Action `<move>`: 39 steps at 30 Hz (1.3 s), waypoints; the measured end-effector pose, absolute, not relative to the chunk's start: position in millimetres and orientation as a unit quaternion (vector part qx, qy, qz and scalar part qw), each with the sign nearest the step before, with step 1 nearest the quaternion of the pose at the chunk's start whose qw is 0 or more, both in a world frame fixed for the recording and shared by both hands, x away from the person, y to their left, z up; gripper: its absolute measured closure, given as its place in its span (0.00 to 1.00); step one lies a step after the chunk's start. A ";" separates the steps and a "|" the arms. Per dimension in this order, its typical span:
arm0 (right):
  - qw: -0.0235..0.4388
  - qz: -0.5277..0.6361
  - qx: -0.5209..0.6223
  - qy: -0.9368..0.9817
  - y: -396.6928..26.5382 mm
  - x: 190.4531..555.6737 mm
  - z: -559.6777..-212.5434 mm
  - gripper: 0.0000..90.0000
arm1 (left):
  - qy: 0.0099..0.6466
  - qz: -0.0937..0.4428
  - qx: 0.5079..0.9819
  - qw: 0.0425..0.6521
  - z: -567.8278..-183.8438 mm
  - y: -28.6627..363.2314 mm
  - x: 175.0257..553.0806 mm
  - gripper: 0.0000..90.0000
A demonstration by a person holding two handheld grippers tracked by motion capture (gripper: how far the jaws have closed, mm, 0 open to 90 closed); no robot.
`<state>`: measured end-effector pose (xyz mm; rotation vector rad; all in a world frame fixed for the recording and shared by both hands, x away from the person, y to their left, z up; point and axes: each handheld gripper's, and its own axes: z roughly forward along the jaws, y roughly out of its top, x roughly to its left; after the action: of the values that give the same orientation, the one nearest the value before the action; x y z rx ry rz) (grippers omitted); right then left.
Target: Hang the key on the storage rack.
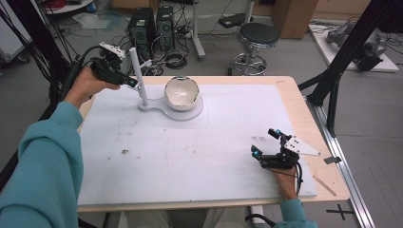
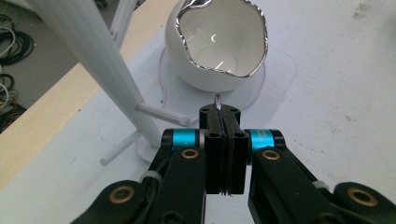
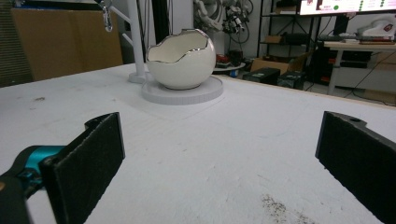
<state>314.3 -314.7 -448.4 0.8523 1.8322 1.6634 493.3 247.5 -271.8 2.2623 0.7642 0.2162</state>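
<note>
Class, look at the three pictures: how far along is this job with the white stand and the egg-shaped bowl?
Done: the left hand-held gripper is shut on a thin metal ring, hard to identify, beside the stand's post. In hand: carrying it near the stand's pegs. Left: placing it, perhaps on a peg or in the bowl. The right hand-held gripper rests open.

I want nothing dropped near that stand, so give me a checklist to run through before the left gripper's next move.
1. Left gripper shut on the small metal piece: ok, its tip shows above the shut jaws.
2. What the piece is: cannot tell.
3. Stand's peg free: ok, nothing hangs on it.
4. Egg-shaped bowl seated on the stand's round base: ok.
5. Right gripper away from the stand: ok, open at the table's near right.
6. Table between them unobstructed: ok.
</note>
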 end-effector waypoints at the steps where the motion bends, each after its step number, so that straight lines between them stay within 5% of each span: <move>1: 0.260 0.614 0.313 0.677 -314.7 314.5 -448.4 0.01 | 0.296 0.084 0.879 0.364 -272.2 248.0 493.8 0.98; 39: 0.258 0.615 0.317 0.674 -315.3 314.2 -448.6 0.01 | 0.312 0.074 0.869 0.378 -284.0 262.4 511.5 0.98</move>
<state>314.2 -315.3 -448.6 0.8607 1.8270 1.6690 511.5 262.4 -284.0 2.2202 0.7968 0.1896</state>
